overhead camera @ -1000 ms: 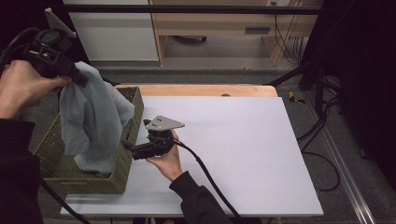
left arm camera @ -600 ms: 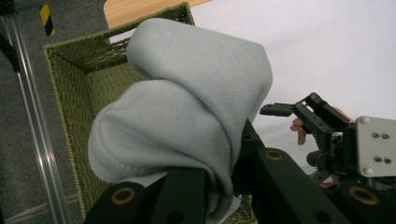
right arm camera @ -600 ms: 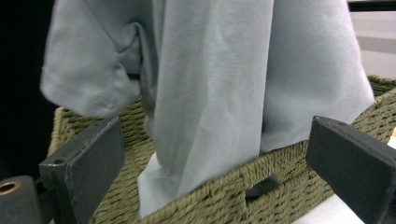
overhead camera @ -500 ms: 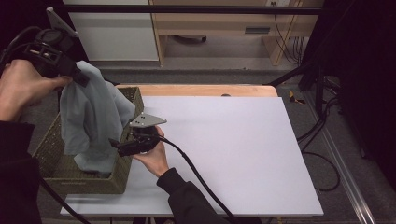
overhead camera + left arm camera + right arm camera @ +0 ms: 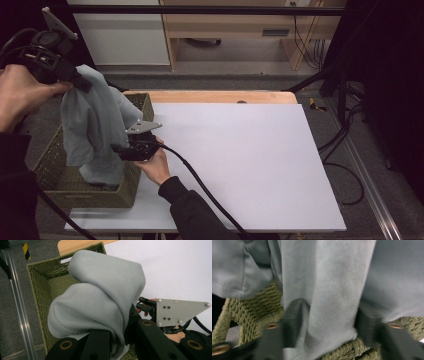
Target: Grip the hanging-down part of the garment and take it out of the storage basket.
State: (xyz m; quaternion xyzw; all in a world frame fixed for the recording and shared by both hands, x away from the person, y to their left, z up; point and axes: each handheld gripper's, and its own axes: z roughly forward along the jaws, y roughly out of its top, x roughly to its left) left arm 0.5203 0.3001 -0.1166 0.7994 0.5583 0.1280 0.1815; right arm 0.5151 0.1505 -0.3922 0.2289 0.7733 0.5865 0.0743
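Left gripper (image 5: 82, 84), upper left of the high view, was clamped on the top of a light grey garment (image 5: 95, 132), holding it up so it hung down into the green woven basket (image 5: 60, 185) at the table's (image 5: 260, 165) left edge. In the left gripper view the cloth (image 5: 100, 297) bunched over the jaws, which were pressed together on it. Right gripper (image 5: 117, 148), centre left, was pushed against the hanging cloth just above the basket rim. Its jaws had just been closing, a fold of the grey fabric (image 5: 329, 315) standing between them; whether the pads were already pinching it, cannot tell, the picture being blurred. Basket rim (image 5: 254, 307) showed just behind.
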